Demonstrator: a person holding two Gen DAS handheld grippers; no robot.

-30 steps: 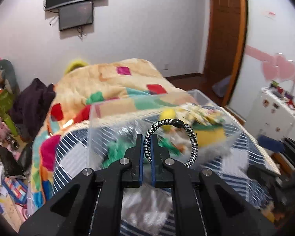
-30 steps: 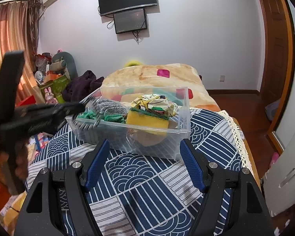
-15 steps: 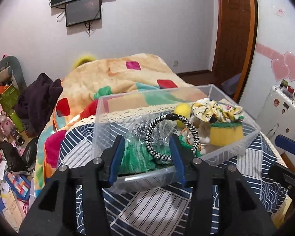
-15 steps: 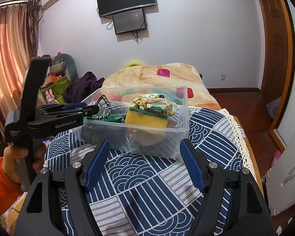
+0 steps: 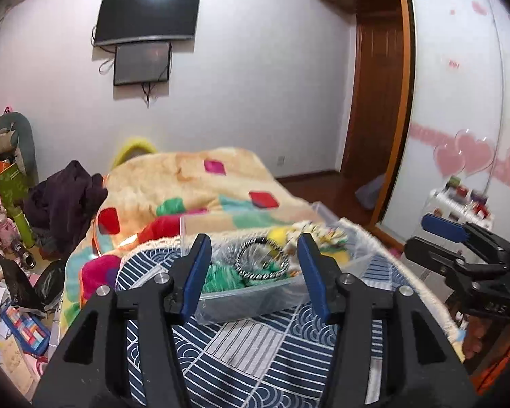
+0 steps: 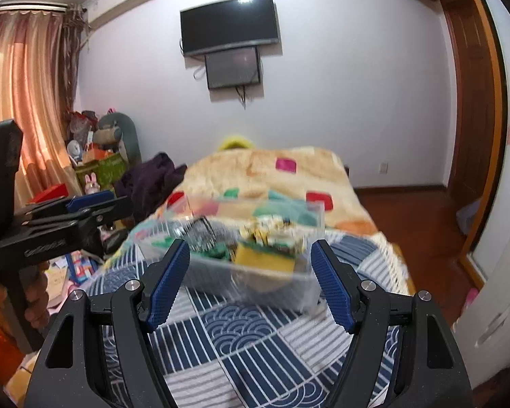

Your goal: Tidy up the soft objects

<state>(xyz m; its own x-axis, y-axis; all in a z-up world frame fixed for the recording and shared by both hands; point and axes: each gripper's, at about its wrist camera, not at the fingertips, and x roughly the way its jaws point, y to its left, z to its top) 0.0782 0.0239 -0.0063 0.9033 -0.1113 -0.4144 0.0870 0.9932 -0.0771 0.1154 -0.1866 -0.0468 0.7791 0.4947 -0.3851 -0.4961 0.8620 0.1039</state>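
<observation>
From your left wrist, the left gripper [image 5: 255, 272] is spread wide and empty. The braided hair tie [image 5: 261, 261] lies at 12 o'clock in the clear bin [image 5: 255, 297], its ring tipped towards you, long axis running 9 to 3.

From your right wrist, the right gripper [image 6: 251, 282] gapes empty too. Sponge [image 6: 265, 261] and scrunchie [image 6: 272, 234] are binned at 12 o'clock; the sorting looks nearly finished.

The left claw [image 5: 255, 275] has spread wide, leaving the braided hair tie [image 5: 262, 261] in the bin [image 5: 248, 301].
</observation>
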